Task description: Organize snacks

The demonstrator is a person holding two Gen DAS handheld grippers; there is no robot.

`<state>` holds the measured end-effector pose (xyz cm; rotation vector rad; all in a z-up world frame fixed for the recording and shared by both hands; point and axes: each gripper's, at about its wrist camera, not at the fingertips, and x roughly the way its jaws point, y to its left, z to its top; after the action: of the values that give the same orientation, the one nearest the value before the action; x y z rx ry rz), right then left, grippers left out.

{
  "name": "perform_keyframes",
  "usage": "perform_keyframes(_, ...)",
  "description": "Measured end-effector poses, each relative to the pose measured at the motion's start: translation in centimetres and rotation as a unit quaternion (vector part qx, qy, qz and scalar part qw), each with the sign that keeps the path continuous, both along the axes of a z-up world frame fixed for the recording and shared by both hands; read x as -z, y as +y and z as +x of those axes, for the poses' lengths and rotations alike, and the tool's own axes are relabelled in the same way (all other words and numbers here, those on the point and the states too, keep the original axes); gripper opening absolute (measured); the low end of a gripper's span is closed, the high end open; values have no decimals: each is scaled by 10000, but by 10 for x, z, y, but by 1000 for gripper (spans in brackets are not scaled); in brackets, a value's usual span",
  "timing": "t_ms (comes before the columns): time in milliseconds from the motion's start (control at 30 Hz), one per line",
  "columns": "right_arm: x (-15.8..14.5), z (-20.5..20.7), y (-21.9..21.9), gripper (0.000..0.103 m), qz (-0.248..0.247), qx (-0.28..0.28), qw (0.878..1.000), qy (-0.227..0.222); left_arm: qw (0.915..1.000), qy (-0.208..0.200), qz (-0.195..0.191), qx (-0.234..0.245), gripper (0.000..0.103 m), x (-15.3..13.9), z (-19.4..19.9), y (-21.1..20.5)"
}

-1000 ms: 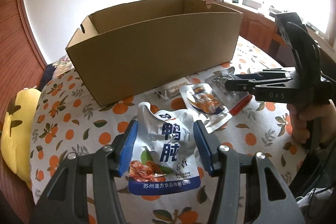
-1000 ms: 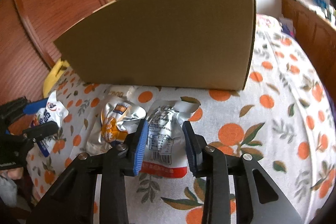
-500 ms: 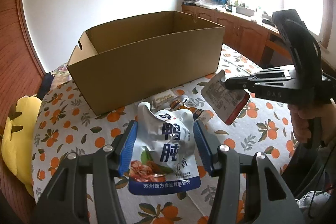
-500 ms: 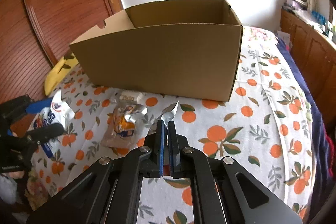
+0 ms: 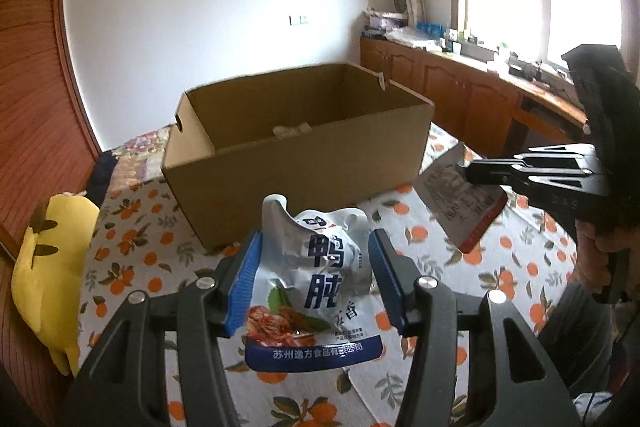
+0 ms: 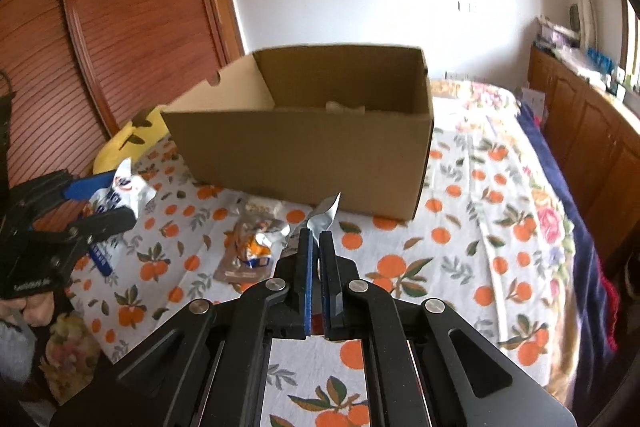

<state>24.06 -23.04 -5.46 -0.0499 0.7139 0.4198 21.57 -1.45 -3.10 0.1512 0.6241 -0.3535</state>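
Note:
My left gripper (image 5: 314, 277) is shut on a white and blue snack pouch (image 5: 316, 291) and holds it above the table, in front of the open cardboard box (image 5: 296, 163). My right gripper (image 6: 316, 241) is shut on a silver snack packet (image 6: 325, 215) seen edge-on; the left wrist view shows this packet (image 5: 456, 199) hanging with a red bottom edge, right of the box. The box (image 6: 304, 151) holds a pale wrapped item (image 5: 292, 129). Two more snacks lie on the table: an orange and silver packet (image 6: 250, 251) and a small white pack (image 6: 260, 207).
The table has an orange-print cloth (image 6: 472, 227). A yellow plush toy (image 5: 52, 267) lies at the left edge. Wooden cabinets (image 5: 460, 87) stand along the right wall and a wooden slatted door (image 6: 120, 19) stands on the left.
The right gripper closed on the silver packet and lifted it off the table. Both grippers rose with their packets, so the box's inside now shows.

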Motion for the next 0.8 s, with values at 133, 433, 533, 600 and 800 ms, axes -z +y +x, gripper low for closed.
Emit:
perform_keyframes(133,-17,-6,0,1,-75,-42,9998,-190,9998,-174,-74,-60,53,-11,5,1)
perform_keyframes(433,-44,1,6,1,-273,-157,9982,-519,9987,-425,-238,-169,53,-28,29,1)
perform_keyframes(533,-52,9,7,1,-316,-192,9975,-602,9984,-483,-254,-179,53,-32,40,2)
perform_keyframes(600,-57,14,8,1,-360,-219,9969,-662,9982,-511,-261,-186,53,-34,49,2)
perform_keyframes(800,-70,34,13,1,-415,-318,9954,-806,9977,-532,-337,-247,53,-37,75,6)
